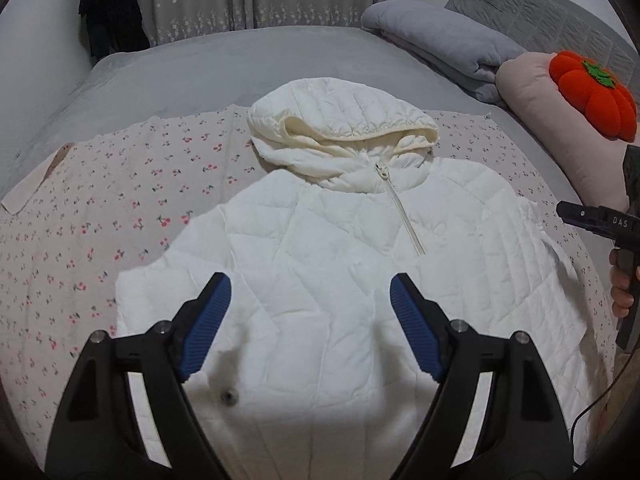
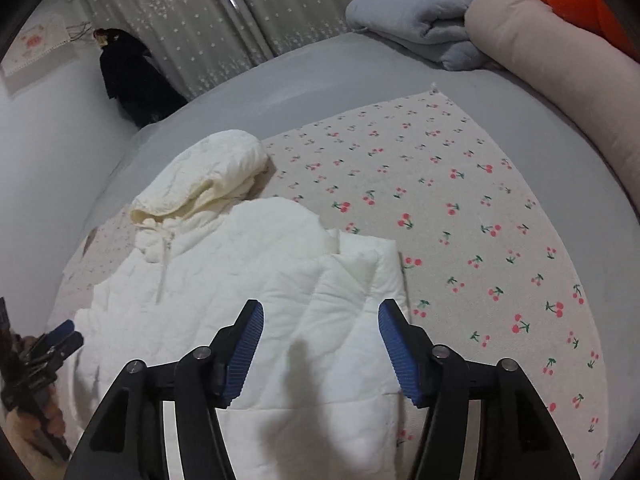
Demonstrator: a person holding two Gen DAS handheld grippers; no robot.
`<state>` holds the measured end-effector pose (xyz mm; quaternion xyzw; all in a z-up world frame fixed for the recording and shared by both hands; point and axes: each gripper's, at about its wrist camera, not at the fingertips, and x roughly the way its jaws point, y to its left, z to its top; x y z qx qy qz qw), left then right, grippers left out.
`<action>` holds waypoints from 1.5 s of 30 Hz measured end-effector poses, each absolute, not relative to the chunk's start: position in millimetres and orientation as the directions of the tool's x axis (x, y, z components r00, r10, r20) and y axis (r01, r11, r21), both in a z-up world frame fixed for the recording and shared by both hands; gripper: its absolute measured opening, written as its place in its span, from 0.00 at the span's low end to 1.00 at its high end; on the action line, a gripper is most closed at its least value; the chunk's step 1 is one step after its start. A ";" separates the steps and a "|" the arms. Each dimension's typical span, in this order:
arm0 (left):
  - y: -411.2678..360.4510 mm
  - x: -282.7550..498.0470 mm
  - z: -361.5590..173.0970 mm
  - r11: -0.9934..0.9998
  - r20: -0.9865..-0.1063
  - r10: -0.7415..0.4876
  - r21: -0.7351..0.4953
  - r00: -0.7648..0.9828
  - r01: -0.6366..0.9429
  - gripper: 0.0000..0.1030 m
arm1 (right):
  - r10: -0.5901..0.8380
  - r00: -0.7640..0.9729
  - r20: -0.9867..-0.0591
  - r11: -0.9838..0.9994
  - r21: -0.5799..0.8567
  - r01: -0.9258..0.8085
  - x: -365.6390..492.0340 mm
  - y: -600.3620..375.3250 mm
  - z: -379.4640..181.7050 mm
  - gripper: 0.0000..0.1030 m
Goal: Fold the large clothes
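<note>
Jacket: the white quilted hooded jacket [image 1: 320, 248] lay front-up on the cherry-print cloth [image 1: 100, 208] spread over the grey bed [image 1: 180, 64], hood [image 1: 340, 120] toward the curtains, zip [image 1: 404, 208] partly closed.
Fold state: both sleeves looked already turned in over the body; the sleeve on the right-hand side [image 2: 360, 276] lay as a flat doubled panel with a straight outer edge, so the lengthwise folds seemed done and the hem-to-hood fold remained.
Left tongs: the left tongs [image 1: 310, 312] were spread wide above the lower front of the jacket, pinching nothing.
Right tongs: the right tongs [image 2: 320, 340] were spread too, above the folded sleeve, with no cloth between the pads.
Hem: it lay below the frame in both views, so its evenness could not be judged.
Doing it well: each pair of tongs would best take one hem corner through all layers, lift together, and carry the hem level toward the hood so the sleeves stay tucked.
Risk: puffy, slippery fill might spring open unless pressed flat.
Surroundings: a pumpkin cushion [image 1: 592, 92] and folded blankets [image 1: 440, 36] sat well apart.
</note>
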<state>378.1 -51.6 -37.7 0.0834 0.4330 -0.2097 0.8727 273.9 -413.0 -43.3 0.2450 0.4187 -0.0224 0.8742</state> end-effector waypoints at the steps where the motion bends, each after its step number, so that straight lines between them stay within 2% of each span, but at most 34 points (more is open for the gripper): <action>1: -52.2 385.2 -31.8 0.900 -0.794 -0.280 -0.022 0.539 0.435 0.81 | 0.192 0.639 -0.745 0.871 0.429 0.239 280.6 -412.7 -36.1 0.66; 5: -55.4 424.0 -14.3 0.905 -0.805 -0.239 0.018 0.543 0.426 0.83 | 0.240 0.634 -0.735 0.857 0.467 0.217 313.3 -410.0 -8.2 0.70; 8: -55.9 462.3 -12.8 0.923 -0.812 -0.231 -0.008 0.536 0.386 0.83 | 0.261 0.655 -0.709 0.860 0.479 0.175 347.2 -400.2 1.2 0.76; 14: -59.5 541.7 -40.8 0.959 -0.846 -0.217 -0.091 0.486 0.269 0.83 | 0.312 0.618 -0.721 0.866 0.484 0.127 410.4 -382.9 -23.4 0.76; 19: -53.8 595.4 -76.0 0.956 -0.853 -0.290 -0.240 0.435 0.167 0.83 | 0.277 0.617 -0.737 0.903 0.419 0.095 446.0 -377.2 -41.1 0.76; 25: -48.5 636.3 -118.7 0.854 -0.792 -0.502 -0.518 0.348 0.054 0.83 | 0.299 0.627 -0.720 0.898 0.435 0.071 464.7 -384.7 -61.7 0.76; 26: -49.7 639.7 -123.1 0.830 -0.772 -0.534 -0.556 0.344 0.040 0.81 | 0.306 0.628 -0.716 0.892 0.445 0.073 466.0 -386.9 -65.8 0.76; 27: -52.1 642.3 -124.7 0.812 -0.755 -0.557 -0.582 0.344 0.039 0.73 | 0.309 0.628 -0.714 0.889 0.452 0.077 467.0 -388.4 -69.4 0.76; 28: -56.4 642.6 -125.9 0.792 -0.737 -0.586 -0.608 0.336 0.048 0.57 | 0.311 0.626 -0.715 0.886 0.457 0.082 468.5 -389.5 -73.1 0.76; 29: -62.9 640.7 -126.2 0.775 -0.723 -0.613 -0.628 0.318 0.065 0.45 | 0.311 0.621 -0.719 0.883 0.460 0.090 469.4 -390.4 -76.6 0.76; 30: -70.7 636.9 -124.2 0.778 -0.725 -0.616 -0.622 0.309 0.090 0.21 | 0.312 0.616 -0.723 0.881 0.463 0.096 469.6 -391.2 -79.5 0.76; 31: -78.9 629.3 -116.5 0.793 -0.729 -0.602 -0.593 0.325 0.139 0.13 | 0.313 0.612 -0.726 0.879 0.465 0.102 469.9 -391.8 -81.6 0.76; 35: -112.2 579.4 -64.7 0.831 -0.718 -0.539 -0.366 0.441 0.419 0.08 | 0.325 0.629 -0.706 0.867 0.488 0.099 458.1 -398.9 -74.6 0.76; 39: -134.6 512.8 -19.4 0.732 -0.649 -0.584 -0.162 0.487 0.662 0.08 | 0.338 0.661 -0.670 0.854 0.513 0.083 437.5 -408.8 -55.0 0.76; 42: -139.4 461.7 -4.7 0.641 -0.637 -0.591 0.002 0.495 0.768 0.08 | 0.346 0.676 -0.651 0.849 0.524 0.069 423.3 -415.1 -39.2 0.76; 45: -133.9 425.7 -3.6 0.571 -0.645 -0.585 0.103 0.491 0.815 0.08 | 0.360 0.691 -0.627 0.838 0.543 0.057 409.6 -423.3 -23.8 0.76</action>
